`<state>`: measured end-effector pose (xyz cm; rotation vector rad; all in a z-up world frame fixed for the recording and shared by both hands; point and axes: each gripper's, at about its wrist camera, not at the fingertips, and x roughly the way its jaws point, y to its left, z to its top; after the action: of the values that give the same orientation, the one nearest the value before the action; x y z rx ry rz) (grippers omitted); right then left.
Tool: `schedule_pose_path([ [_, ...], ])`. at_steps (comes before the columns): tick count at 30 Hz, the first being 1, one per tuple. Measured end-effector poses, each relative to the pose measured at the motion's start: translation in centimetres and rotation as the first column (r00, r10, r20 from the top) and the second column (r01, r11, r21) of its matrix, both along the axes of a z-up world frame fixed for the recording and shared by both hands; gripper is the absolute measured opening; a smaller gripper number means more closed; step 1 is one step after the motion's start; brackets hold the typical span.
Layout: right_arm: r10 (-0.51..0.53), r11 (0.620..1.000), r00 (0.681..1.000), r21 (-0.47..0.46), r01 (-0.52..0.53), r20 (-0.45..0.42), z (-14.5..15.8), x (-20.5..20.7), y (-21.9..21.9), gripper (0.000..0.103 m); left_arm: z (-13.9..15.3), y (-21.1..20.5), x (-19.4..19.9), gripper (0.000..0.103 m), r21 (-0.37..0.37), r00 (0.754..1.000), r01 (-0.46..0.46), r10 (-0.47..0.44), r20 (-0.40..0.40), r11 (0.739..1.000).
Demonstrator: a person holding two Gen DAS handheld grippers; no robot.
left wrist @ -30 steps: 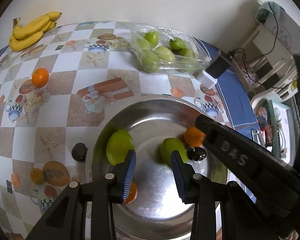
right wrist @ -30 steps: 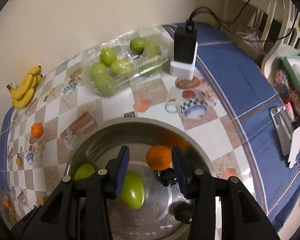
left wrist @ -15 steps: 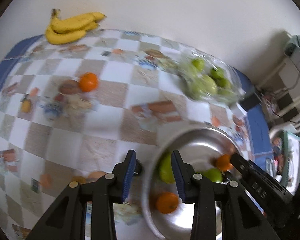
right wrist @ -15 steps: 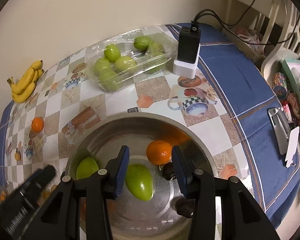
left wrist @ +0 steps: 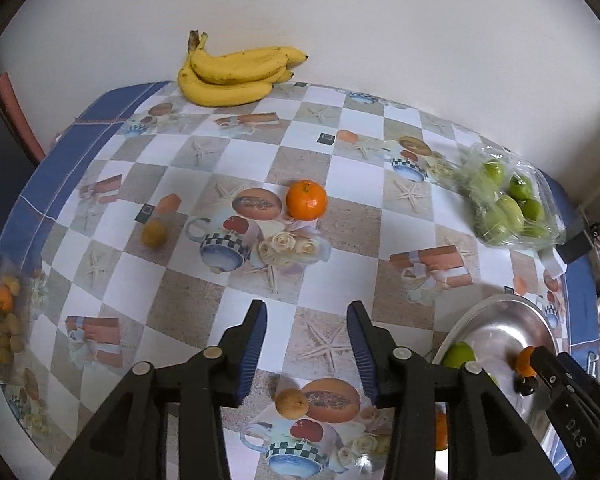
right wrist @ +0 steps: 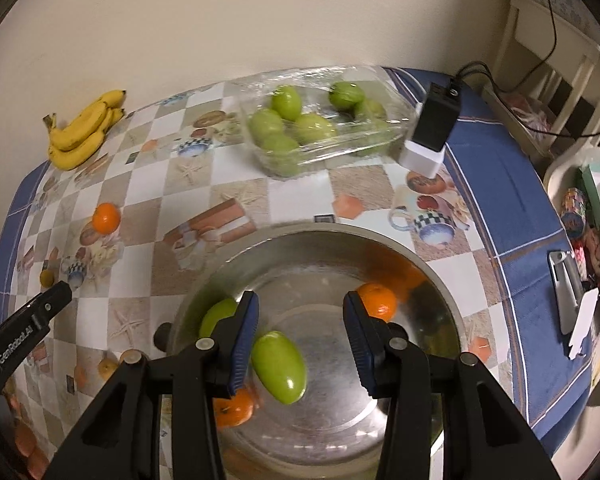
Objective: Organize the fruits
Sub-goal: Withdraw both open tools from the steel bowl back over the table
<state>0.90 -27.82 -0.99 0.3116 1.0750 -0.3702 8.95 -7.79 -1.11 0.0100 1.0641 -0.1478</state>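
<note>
I'm mid-collection: left hand-held gripper [left wrist: 306, 346] released, empty, over the table [left wrist: 340, 184] left of the steel bowl [right wrist: 440, 280]. Right hand-held gripper [right wrist: 298, 334] released above the bowl. Next: reach the loose orange [left wrist: 306, 200] beyond the bowl, clamp gently.

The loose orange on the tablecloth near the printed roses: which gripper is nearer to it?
Left. The left gripper is open over the tablecloth, pointed toward the orange just ahead. The right gripper hangs open over the steel bowl, well away from it.

The left hand-held gripper [left wrist: 306, 344] has swung from the bowl [left wrist: 496, 312] toward the orange [left wrist: 306, 200].
</note>
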Motion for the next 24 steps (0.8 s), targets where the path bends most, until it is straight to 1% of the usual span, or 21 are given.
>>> schedule_pose_path([
  [2,0.008,1.000,1.000,-0.003,-0.008,-0.001,0.0,0.1,0.3,0.045,-0.2,0.1,0.1,0.052,0.003,1.000,-0.004,0.004,-0.012,1.000],
  [4,0.013,1.000,1.000,-0.003,-0.013,-0.006,-0.3,0.2,0.5,0.049,-0.5,0.0,0.1,0.059,0.009,1.000,-0.003,0.003,-0.022,1.000],
  [5,0.011,1.000,1.000,0.000,-0.011,-0.010,-0.5,0.3,0.5,0.059,-0.7,0.0,0.2,0.061,0.012,1.000,0.000,0.000,-0.031,1.000],
  [6,0.010,1.000,1.000,0.005,-0.010,-0.014,-0.8,0.3,0.5,0.067,-1.0,0.0,0.2,0.065,0.013,0.999,0.001,-0.001,-0.040,1.000],
  [8,0.006,1.000,1.000,0.011,-0.006,-0.018,-1.2,0.4,0.4,0.070,-1.4,0.1,0.3,0.072,0.011,0.999,-0.005,0.005,-0.054,1.000],
  [9,0.004,1.000,1.000,0.012,-0.004,-0.020,-1.3,0.4,0.4,0.074,-1.6,0.2,0.3,0.077,0.011,0.998,-0.010,0.011,-0.059,1.000],
  [11,-0.001,1.000,1.000,0.013,0.001,-0.028,-1.8,0.5,0.2,0.079,-2.0,0.4,0.4,0.081,0.018,0.998,-0.027,0.028,-0.064,0.999],
  [13,-0.001,1.000,0.999,0.014,0.001,-0.035,-2.1,0.5,0.2,0.080,-2.3,0.7,0.5,0.088,0.026,0.997,-0.042,0.043,-0.067,0.999],
  [16,0.001,1.000,0.999,0.023,-0.001,-0.039,-2.5,0.6,0.2,0.081,-2.7,1.1,0.6,0.091,0.031,0.996,-0.059,0.061,-0.072,0.998],
  [18,0.005,1.000,0.999,0.025,-0.004,-0.040,-2.7,0.7,0.3,0.092,-2.9,1.3,0.7,0.093,0.035,0.995,-0.067,0.070,-0.074,0.997],
  [19,0.007,1.000,0.999,0.023,-0.006,-0.040,-2.7,0.8,0.4,0.092,-3.0,1.4,0.8,0.097,0.037,0.995,-0.070,0.073,-0.075,0.997],
  [21,0.012,1.000,0.999,0.017,-0.011,-0.040,-2.7,0.8,0.5,0.092,-3.2,1.5,0.8,0.101,0.038,0.994,-0.075,0.078,-0.078,0.996],
  [24,0.018,1.000,0.999,0.016,-0.017,-0.033,-2.7,0.9,0.7,0.093,-3.3,1.8,0.8,0.103,0.039,0.993,-0.086,0.089,-0.076,0.995],
])
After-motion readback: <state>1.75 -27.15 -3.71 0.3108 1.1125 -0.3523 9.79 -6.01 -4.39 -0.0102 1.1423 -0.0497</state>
